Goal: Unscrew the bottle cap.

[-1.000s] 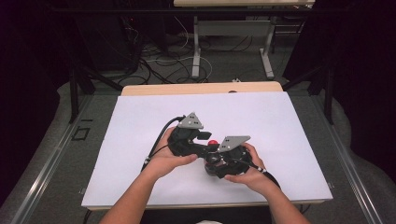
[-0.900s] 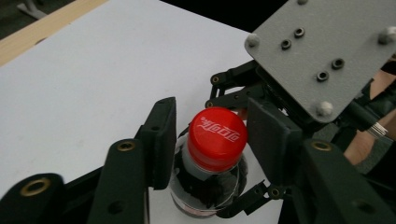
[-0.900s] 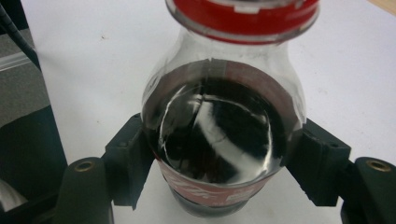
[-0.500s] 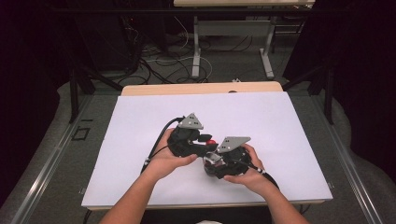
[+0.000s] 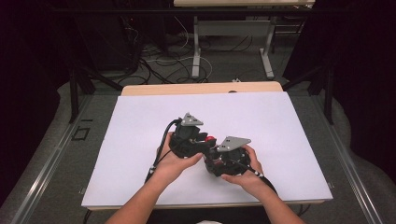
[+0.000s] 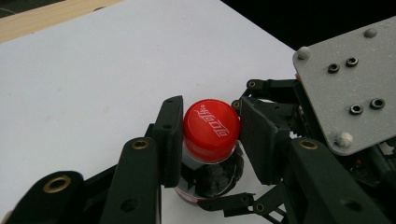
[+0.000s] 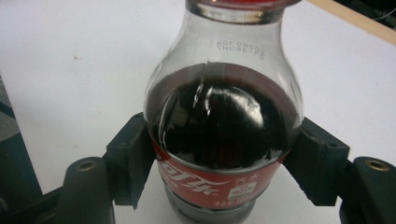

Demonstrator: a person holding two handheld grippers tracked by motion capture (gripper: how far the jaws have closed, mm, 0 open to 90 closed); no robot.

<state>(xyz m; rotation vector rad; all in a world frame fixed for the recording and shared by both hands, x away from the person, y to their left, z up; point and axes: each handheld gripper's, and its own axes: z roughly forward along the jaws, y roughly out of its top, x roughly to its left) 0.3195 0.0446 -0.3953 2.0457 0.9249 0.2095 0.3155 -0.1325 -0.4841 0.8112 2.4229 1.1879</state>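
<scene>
A small cola bottle stands on the white tabletop, near its front edge and about midway across, held between the person's two hands. The left gripper comes at the bottle from above and to one side, and its jaws are clamped on the red cap, one black pad pressed against each side of it. The right gripper takes the bottle lower down: its jaws are pressed against both sides of the body, just above the red label, where the dark drink fills the clear plastic up to the shoulder. In the high view the left gripper and the right gripper sit close together, almost touching, with the cap showing as a small red spot between them. The left hand and the right hand wrap around the gripper bodies, forearms coming in from the near edge.
</scene>
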